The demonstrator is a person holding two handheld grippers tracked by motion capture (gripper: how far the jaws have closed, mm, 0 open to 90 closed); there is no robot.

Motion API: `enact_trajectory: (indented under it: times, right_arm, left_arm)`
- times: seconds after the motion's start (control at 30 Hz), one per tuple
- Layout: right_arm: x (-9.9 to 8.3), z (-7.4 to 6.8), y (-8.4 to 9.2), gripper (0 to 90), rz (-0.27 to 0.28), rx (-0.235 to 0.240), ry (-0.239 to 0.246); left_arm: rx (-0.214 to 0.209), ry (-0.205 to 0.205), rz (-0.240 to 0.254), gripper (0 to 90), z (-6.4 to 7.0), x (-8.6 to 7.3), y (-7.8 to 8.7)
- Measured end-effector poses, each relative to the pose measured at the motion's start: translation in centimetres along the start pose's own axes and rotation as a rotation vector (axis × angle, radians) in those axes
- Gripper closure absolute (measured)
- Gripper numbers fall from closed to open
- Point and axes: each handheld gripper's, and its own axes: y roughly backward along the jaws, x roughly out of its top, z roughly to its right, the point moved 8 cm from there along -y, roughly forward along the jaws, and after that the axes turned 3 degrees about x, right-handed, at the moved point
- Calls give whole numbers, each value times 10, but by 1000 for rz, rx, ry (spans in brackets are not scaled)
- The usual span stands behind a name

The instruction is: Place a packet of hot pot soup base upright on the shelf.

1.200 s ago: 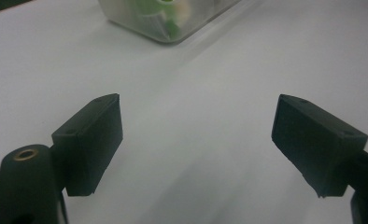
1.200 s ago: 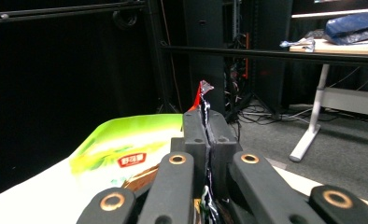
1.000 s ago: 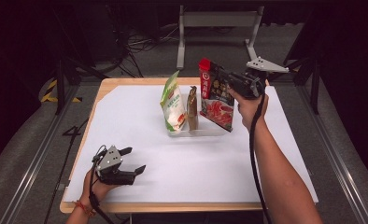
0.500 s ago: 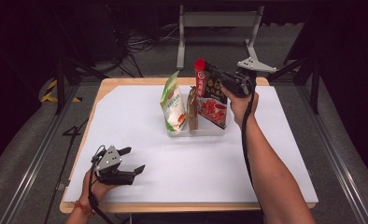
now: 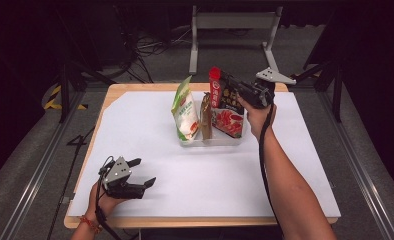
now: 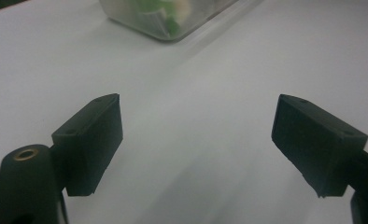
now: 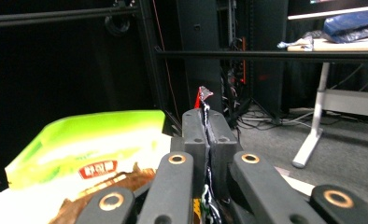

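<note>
A clear plastic bin stands at the middle back of the white table. In it stand a green and white snack bag, a thin brown packet and a red and black packet. My right gripper is shut on the top edge of the red and black packet, whose thin edge is pinched between the jaws; the green bag and brown packet lie to its left. My left gripper rests open near the front left of the table, its fingers wide apart over bare white surface, the bin ahead.
A white sheet covers the wooden table. Metal rails run along both sides at floor level. A grey stand and cables sit behind the table. A desk shows far off in the right gripper view.
My right gripper has carried the red and black packet slightly left, toward the other packets over the bin. The left gripper has stayed put.
</note>
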Motion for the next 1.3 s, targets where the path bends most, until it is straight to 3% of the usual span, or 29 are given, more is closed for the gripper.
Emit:
enact_trajectory:
  times: [0.13,0.47,0.77,1.03,1.3]
  right_arm:
    - [-7,-2,3,886,-21,1,21]
    - [-17,1,23,884,-58,-49,-6]
    - [-26,5,33,882,-69,-61,2]
    - [-29,3,37,876,-82,-56,22]
    - [-28,1,39,824,-111,-55,74]
  left_arm:
    - [1,-1,-5,171,-1,0,-1]
    - [1,-9,-4,172,1,1,-1]
    - [6,-14,-10,172,0,0,-1]
    - [10,-21,-14,171,0,0,-2]
    - [11,-23,-14,171,0,0,-1]
